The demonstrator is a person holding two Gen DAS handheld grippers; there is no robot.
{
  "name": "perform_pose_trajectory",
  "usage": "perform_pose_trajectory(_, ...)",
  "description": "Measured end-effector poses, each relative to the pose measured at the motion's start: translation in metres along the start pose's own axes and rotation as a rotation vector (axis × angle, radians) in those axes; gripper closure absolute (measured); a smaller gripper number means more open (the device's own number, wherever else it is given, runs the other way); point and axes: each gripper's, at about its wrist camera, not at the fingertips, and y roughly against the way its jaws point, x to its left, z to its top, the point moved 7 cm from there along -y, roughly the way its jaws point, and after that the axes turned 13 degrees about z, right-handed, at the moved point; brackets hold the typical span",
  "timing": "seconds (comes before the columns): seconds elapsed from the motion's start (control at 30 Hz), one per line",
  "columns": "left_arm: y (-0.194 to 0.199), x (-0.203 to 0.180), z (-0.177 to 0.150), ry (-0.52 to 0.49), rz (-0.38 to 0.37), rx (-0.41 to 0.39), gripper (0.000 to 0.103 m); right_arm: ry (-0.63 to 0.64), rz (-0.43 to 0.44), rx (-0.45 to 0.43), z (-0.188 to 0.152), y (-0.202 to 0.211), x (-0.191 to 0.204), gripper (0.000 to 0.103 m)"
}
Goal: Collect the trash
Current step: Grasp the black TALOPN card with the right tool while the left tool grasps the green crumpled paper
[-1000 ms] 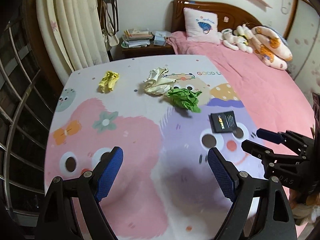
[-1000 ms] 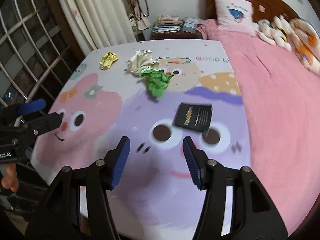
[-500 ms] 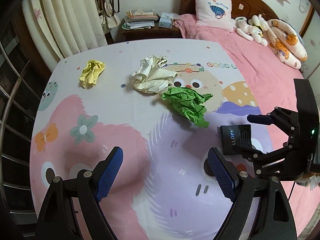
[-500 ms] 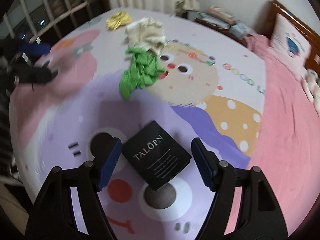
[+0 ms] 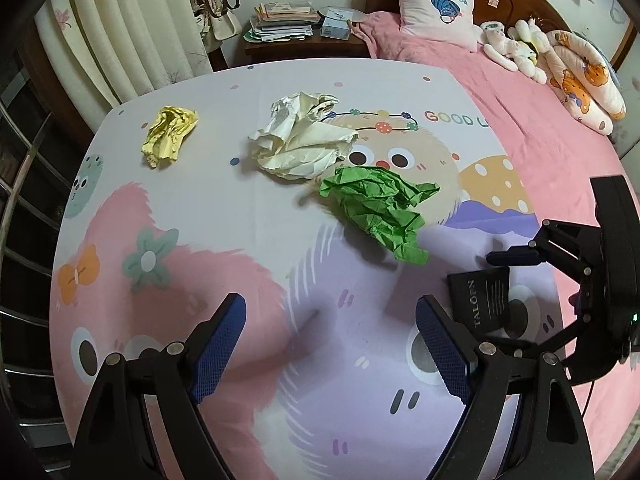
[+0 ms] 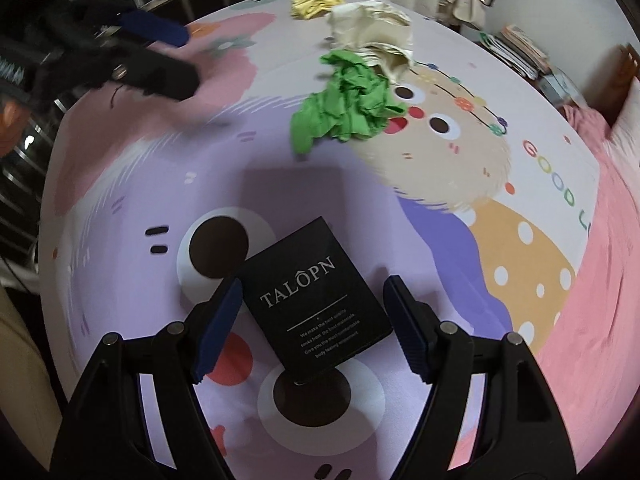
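Observation:
Trash lies on a cartoon-print bed sheet (image 5: 224, 208): a yellow paper wad (image 5: 170, 135) (image 6: 316, 0), a cream paper wad (image 5: 302, 140) (image 6: 374, 32), a green paper wad (image 5: 380, 206) (image 6: 348, 110) and a flat black "TALOPN" packet (image 6: 316, 300) (image 5: 482, 300). My right gripper (image 6: 312, 320) is open, low over the sheet, with its fingers on either side of the black packet; it also shows in the left wrist view (image 5: 508, 296). My left gripper (image 5: 328, 348) is open and empty above the sheet, short of the green wad; it also shows in the right wrist view (image 6: 160, 54).
A pink blanket (image 5: 520, 92) covers the right side of the bed, with a pillow (image 5: 438, 8) and plush toys (image 5: 516, 46) at the headboard. A nightstand with books (image 5: 280, 24) stands behind. Curtains (image 5: 120, 40) and a metal railing (image 5: 20, 200) are at the left.
Both grippers moved forward over the sheet. The right gripper came down closer to the black packet, which now sits between its open fingers.

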Motion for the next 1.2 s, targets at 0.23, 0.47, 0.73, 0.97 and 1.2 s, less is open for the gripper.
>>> perform_pose_trajectory(0.23, -0.005, -0.006, 0.01, 0.001, -0.009, 0.0, 0.015, 0.105, 0.0, 0.052, -0.003, -0.011, 0.007, 0.022)
perform_pose_trajectory(0.47, -0.011, -0.012, 0.018, 0.01, -0.028, 0.004, 0.015, 0.054, -0.033, 0.025, 0.009, -0.012, -0.003, 0.043)
perform_pose_trajectory(0.73, -0.013, -0.022, 0.043, 0.06, -0.041, -0.014, 0.015, -0.103, -0.117, -0.042, 0.013, 0.002, -0.038, 0.048)
perform_pose_trajectory(0.97, -0.043, -0.042, 0.069, 0.118, -0.08, 0.071, 0.015, -0.309, -0.203, -0.132, 0.015, 0.017, -0.075, 0.048)
perform_pose_trajectory(1.2, -0.075, -0.046, 0.081, 0.256, -0.093, 0.153, 0.018, -0.401, -0.228, -0.185, 0.015, 0.018, -0.078, 0.048)
